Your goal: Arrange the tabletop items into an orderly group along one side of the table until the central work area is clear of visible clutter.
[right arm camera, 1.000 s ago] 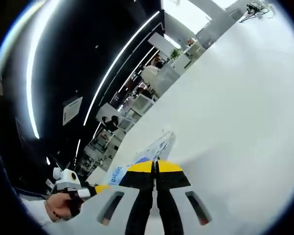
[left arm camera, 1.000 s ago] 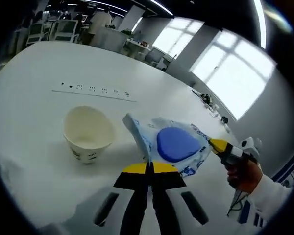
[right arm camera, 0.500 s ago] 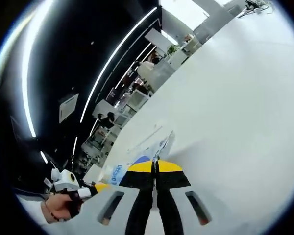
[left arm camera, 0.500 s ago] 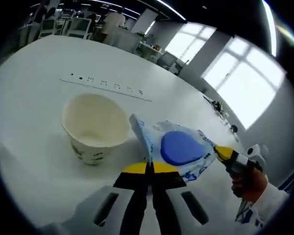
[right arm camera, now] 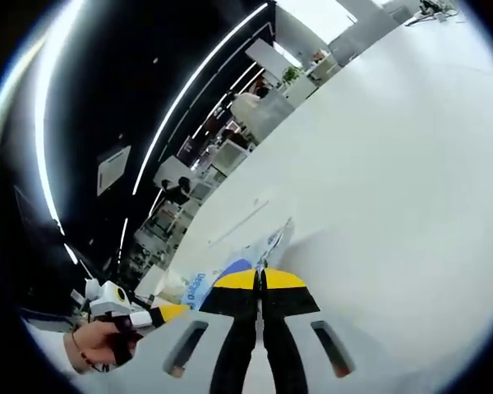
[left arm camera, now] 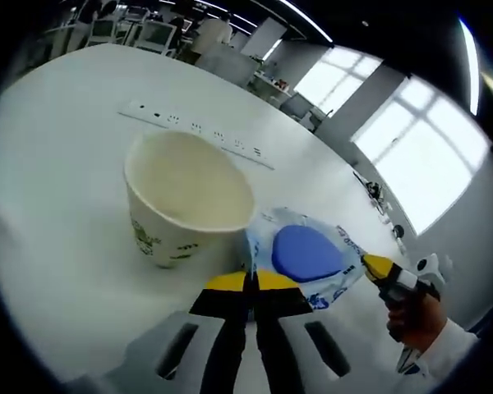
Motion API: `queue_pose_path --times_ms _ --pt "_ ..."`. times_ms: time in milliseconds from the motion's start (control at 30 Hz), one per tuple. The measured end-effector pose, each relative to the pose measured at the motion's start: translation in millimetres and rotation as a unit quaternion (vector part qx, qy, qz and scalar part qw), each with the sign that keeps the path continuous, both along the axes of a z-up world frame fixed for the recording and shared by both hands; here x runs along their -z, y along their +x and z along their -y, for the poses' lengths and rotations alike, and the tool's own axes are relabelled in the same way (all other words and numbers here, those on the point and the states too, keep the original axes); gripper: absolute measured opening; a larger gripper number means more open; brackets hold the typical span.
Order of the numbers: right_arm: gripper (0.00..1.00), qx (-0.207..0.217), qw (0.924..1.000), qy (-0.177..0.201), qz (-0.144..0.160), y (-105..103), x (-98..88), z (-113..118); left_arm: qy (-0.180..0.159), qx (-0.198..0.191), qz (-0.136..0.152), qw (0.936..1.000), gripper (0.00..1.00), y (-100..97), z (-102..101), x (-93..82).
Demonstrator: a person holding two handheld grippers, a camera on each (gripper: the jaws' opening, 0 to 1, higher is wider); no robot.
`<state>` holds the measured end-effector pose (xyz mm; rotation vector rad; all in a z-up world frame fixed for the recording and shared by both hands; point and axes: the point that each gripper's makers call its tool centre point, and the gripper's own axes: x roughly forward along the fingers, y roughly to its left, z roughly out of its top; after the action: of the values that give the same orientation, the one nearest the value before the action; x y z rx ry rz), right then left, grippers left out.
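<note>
Both grippers are clenched on the same thing: a crinkly white-and-blue plastic packet with a blue oval pad inside [left arm camera: 306, 256], held between them above the white tabletop [left arm camera: 57, 164]. The left gripper [left arm camera: 251, 277] has its yellow-tipped jaws closed on the packet's near edge; in the left gripper view the right gripper [left arm camera: 376, 267], in a person's hand [left arm camera: 411, 316], pinches the far corner. In the right gripper view, the right gripper [right arm camera: 261, 276] shows its jaws shut on the packet's thin edge [right arm camera: 267, 246], with the left gripper [right arm camera: 168, 313] and the hand carrying it [right arm camera: 94, 349] at the lower left. The packet hangs just beside a cream paper cup with dark printing on its wall [left arm camera: 185, 201], which stands upright on the table; whether packet and cup touch cannot be told. The step in hand looks like carrying the packet toward the cup to group the 2 items; the next move calls for lowering it flat beside the cup without tipping it. The packet's lettering is too small to read, and a white power strip [left arm camera: 193, 131] lies beyond the cup.
</note>
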<state>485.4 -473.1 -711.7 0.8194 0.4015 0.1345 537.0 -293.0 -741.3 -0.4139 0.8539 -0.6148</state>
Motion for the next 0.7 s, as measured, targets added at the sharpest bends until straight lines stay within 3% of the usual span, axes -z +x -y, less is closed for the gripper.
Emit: queue_pose_path --times_ms 700 --pt "0.00 -0.009 0.9999 -0.006 -0.009 12 10.8 -7 -0.016 -0.031 -0.010 0.9993 0.00 8.0 -7 7.8"
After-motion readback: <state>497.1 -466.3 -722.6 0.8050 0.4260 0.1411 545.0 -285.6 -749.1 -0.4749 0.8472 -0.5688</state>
